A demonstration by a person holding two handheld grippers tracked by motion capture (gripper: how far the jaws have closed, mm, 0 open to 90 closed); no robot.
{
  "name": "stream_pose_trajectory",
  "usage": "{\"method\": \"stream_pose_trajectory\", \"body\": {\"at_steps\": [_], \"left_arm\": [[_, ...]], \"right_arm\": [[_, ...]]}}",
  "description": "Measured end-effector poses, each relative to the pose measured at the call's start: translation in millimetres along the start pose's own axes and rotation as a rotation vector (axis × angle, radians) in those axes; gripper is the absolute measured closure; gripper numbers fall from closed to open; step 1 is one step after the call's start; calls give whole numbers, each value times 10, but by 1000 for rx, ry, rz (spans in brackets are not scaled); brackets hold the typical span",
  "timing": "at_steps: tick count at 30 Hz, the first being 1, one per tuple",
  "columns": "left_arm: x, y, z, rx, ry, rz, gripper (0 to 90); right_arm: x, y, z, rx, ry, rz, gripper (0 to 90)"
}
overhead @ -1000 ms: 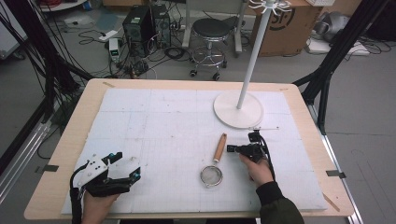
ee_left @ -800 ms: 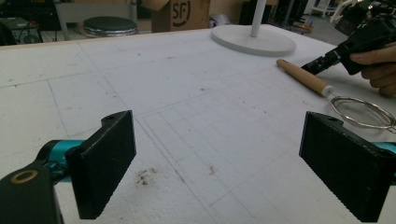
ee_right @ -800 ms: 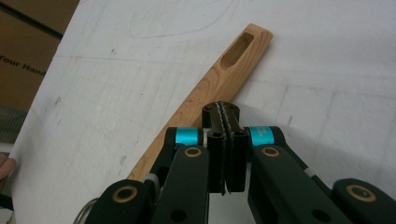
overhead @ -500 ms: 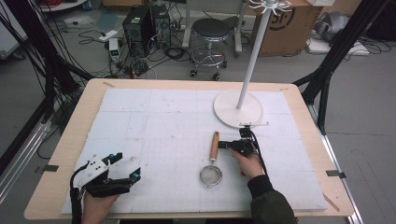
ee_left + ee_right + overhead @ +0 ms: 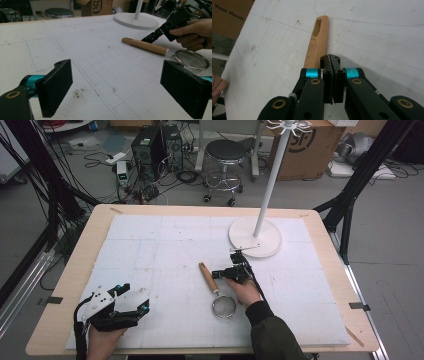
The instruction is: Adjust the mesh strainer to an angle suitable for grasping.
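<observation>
Taking the small strainer (image 5: pixel 220 296) with its wooden handle and round mesh bowl as the mark, the left gripper (image 5: pixel 134 307) rests well to its left near the table's (image 5: pixel 70 285) front edge, its two black jaws spread wide with bare white mat (image 5: pixel 165 250) between them. The strainer lies flat on the mat at mid-table. Just right of its handle sits the right gripper (image 5: pixel 217 273), jaws pressed together on nothing, and beyond stands the white stand (image 5: pixel 256 237).
</observation>
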State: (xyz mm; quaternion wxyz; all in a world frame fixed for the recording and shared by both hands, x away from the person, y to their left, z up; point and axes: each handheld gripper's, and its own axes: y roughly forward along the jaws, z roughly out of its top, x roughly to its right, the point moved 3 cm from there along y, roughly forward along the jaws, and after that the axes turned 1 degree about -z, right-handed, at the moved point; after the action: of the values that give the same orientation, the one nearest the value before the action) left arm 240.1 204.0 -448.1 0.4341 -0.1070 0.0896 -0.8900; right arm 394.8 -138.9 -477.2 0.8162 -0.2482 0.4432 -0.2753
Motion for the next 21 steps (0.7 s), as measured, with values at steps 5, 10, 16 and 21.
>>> {"method": "stream_pose_trajectory", "body": {"at_steps": [5,10,16,21], "left_arm": [[0,-8,-1,-1,1,2,114],[3,-9,1,-1,1,2,114],[-10,-25,-1,2,0,7,114],[0,-24,0,0,5,6,114]], "right_arm": [[-57,48,18,-25,-22,0,899],[-98,88,9,-38,-36,18,898],[-125,-25,-4,-11,-63,18,565],[-150,-159,-21,25,-68,51,435]]}}
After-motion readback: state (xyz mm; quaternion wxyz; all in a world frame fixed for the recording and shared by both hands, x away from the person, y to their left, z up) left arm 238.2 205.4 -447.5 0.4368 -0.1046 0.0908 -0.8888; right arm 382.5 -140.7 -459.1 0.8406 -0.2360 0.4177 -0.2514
